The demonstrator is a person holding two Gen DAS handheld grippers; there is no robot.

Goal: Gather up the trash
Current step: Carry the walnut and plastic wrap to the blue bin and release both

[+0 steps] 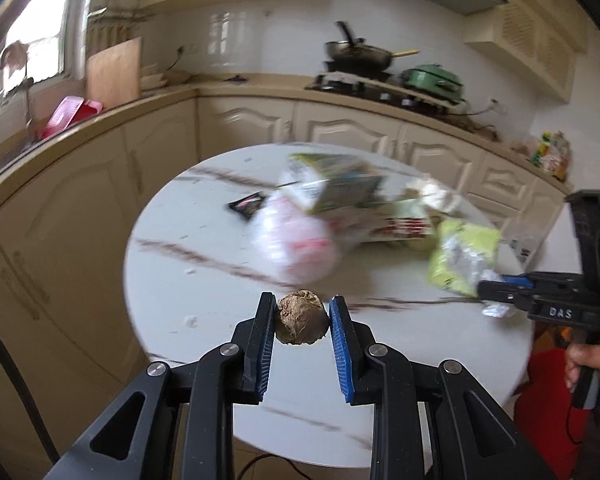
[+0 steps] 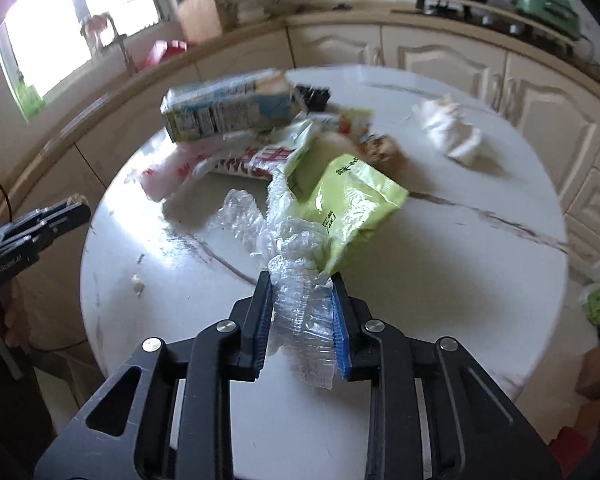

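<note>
My left gripper (image 1: 301, 307) is shut on a brown crumpled ball (image 1: 302, 317) and holds it above the near part of the round white marble table (image 1: 204, 280). My right gripper (image 2: 302, 284) is shut on a clear crinkled plastic wrap (image 2: 296, 280) together with the corner of a green snack bag (image 2: 352, 200). The right gripper also shows in the left wrist view (image 1: 500, 292) holding the green bag (image 1: 460, 256). The left gripper shows at the left edge of the right wrist view (image 2: 74, 210).
More trash lies on the table: a milk carton (image 2: 228, 110), a red-and-white wrapper (image 2: 252, 160), a white plastic bag (image 1: 292, 240), a crumpled tissue (image 2: 452, 128), a small black packet (image 1: 246, 204). Kitchen cabinets and a counter with a stove (image 1: 380, 88) curve behind. A red object (image 1: 548, 384) sits below right.
</note>
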